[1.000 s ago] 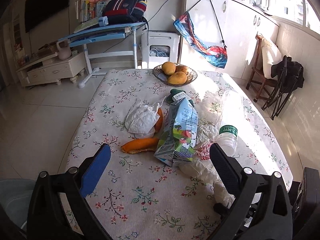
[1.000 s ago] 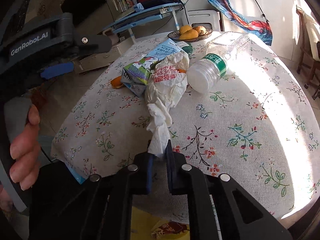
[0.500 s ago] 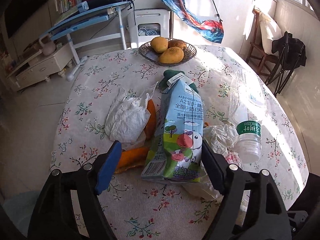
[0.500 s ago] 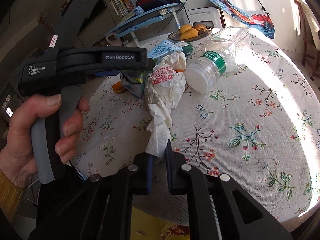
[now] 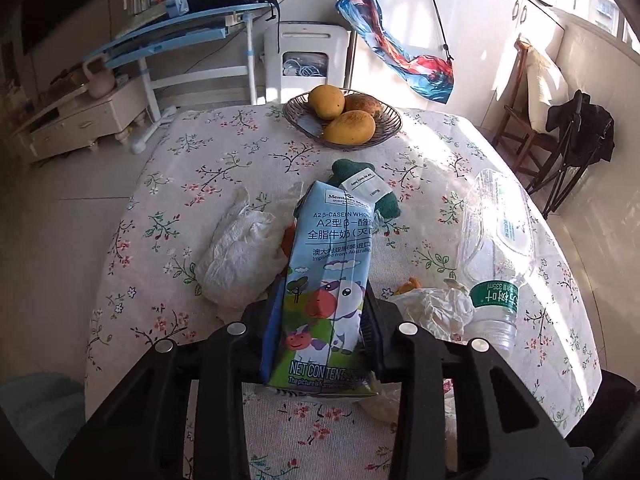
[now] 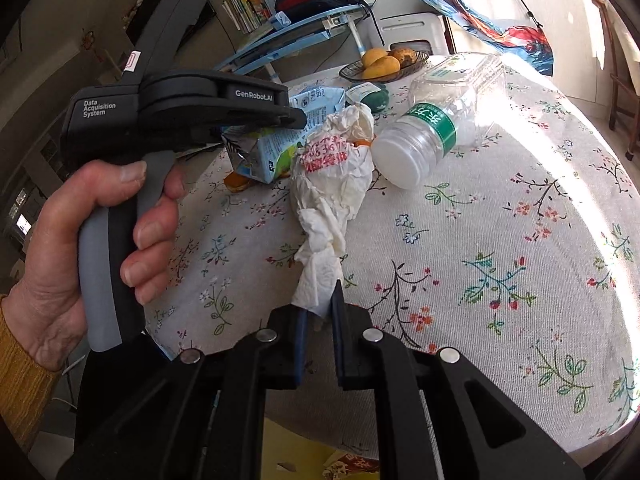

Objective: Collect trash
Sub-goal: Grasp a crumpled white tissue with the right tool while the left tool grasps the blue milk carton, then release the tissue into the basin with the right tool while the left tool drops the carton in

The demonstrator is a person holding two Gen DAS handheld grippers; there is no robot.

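My left gripper (image 5: 320,320) is shut on the lower end of a blue milk carton (image 5: 328,276) lying on the floral table. The carton also shows in the right wrist view (image 6: 272,148). My right gripper (image 6: 318,312) is shut on the tail of a crumpled white paper wrapper (image 6: 332,184) near the table's front edge. The wrapper also shows beside the carton in the left wrist view (image 5: 432,308). A clear plastic bottle (image 5: 496,248) lies on its side to the right, also seen in the right wrist view (image 6: 432,128). A crumpled white tissue (image 5: 240,256) lies left of the carton.
A wire bowl of mangoes (image 5: 344,116) stands at the table's far edge. A dark green item with a white label (image 5: 360,184) lies behind the carton. Orange peel (image 6: 238,182) lies under the carton. A chair (image 5: 532,112) stands to the right. The table (image 6: 500,260) is sunlit.
My left gripper has moved forward and closed on the milk carton; it was open before. My right gripper has stayed shut on the wrapper's tail.
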